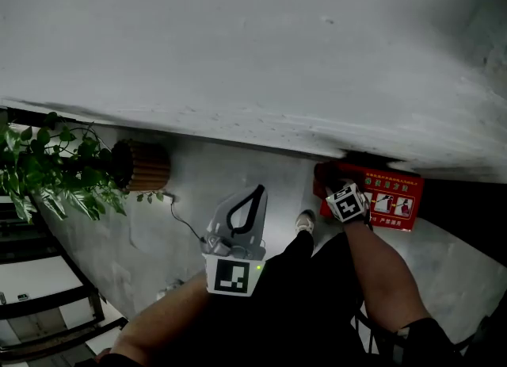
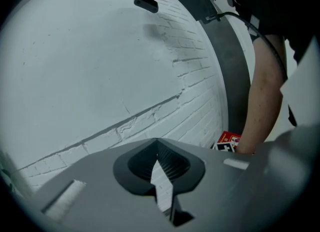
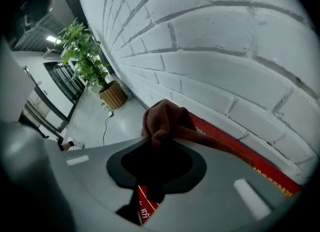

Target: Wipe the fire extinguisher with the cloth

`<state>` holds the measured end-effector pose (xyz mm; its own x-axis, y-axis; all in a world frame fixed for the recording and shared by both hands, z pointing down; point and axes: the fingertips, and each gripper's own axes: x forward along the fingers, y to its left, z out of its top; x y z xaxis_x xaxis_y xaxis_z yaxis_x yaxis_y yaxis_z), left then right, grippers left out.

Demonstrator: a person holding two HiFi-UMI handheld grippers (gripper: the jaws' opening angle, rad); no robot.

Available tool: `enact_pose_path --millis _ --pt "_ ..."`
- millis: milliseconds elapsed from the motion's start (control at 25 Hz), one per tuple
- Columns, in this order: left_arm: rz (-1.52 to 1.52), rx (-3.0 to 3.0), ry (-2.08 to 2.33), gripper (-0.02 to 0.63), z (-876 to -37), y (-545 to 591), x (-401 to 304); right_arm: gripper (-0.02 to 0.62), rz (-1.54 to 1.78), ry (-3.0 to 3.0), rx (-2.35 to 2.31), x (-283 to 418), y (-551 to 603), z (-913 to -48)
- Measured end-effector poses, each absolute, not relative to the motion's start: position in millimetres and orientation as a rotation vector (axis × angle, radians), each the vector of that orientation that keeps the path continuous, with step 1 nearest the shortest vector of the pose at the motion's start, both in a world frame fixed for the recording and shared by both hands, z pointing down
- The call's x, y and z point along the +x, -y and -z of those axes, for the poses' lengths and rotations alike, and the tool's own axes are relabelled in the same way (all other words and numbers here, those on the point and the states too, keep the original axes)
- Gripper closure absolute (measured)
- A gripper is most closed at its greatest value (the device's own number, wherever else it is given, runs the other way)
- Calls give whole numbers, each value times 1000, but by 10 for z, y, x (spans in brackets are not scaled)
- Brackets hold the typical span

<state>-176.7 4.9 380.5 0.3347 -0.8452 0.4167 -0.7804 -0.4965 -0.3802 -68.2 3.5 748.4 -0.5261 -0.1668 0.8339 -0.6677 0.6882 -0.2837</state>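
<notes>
Cloth (image 3: 165,118), a bunched reddish-brown wad, is pinched in the narrow jaws of the right gripper (image 3: 157,151), just above the red extinguisher box (image 1: 388,199) lying lengthwise along the foot of the brick wall (image 1: 238,40), while the left gripper (image 1: 247,208), jaws together and empty, hangs farther off.

A rust-brown cloth (image 3: 165,121), bunched into a soft peak, is pinched in the right gripper (image 3: 157,145) and rises at 12 o'clock from the jaws in the right gripper view. It sits at the 9 o'clock end of the red extinguisher box (image 1: 392,199), though contact cannot be told. The box, printed with pictograms, lies long and low at the foot of the white brick wall (image 3: 215,50), at 4 o'clock in the head view.
</notes>
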Motion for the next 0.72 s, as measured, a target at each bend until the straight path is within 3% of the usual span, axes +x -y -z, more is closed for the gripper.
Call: enact_pose_path --millis 280,720 --pt "841 -2474 -1460 606 -3693 3 -1585 537 -725 2028 678 -349 -31 -7495" --pt "746 -2520 -1428 606 -3604 86 -1194 537 -786 1915 882 908 -109 -7454"
